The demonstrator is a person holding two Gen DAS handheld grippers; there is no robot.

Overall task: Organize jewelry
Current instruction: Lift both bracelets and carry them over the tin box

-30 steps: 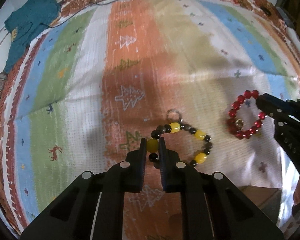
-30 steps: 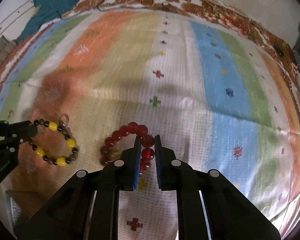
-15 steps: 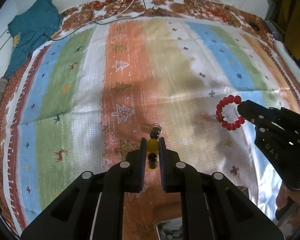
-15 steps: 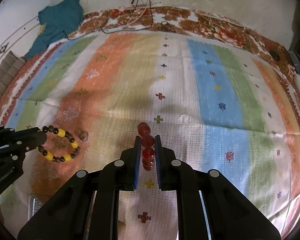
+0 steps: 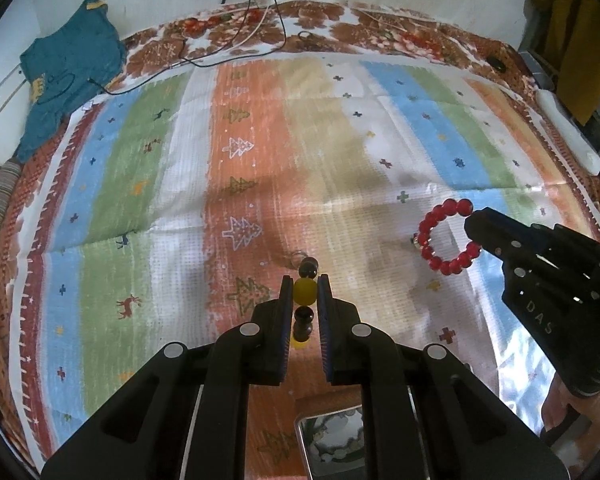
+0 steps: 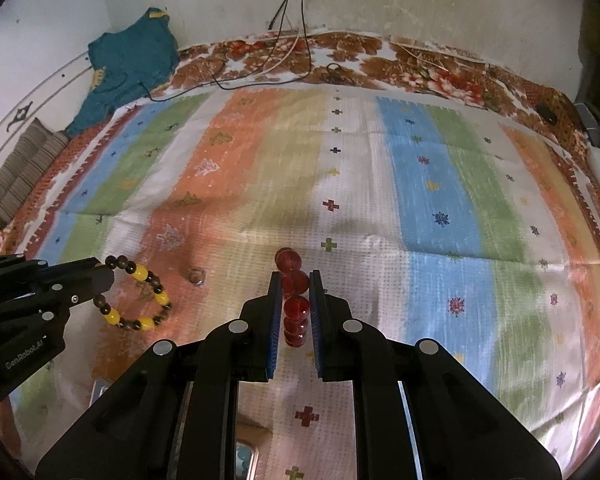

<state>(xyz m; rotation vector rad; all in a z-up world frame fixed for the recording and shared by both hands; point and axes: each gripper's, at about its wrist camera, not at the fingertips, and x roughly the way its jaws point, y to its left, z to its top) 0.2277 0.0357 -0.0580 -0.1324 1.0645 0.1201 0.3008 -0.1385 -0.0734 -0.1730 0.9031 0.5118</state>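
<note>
Both jaws pinched tight: your left gripper (image 5: 304, 296) clamps a yellow bead of the yellow-and-black bracelet (image 6: 138, 299), your right gripper (image 6: 295, 285) grips the red bracelet (image 5: 446, 236), both dangling above the striped blanket (image 5: 340, 152). Careful, round beads could squirt out if you swing toward the metal tin (image 5: 332, 440).

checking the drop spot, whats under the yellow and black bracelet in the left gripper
The yellow and black bracelet hangs over the striped cloth. A shiny tray shows at the frame's bottom edge, mostly covered by the left gripper.
</note>
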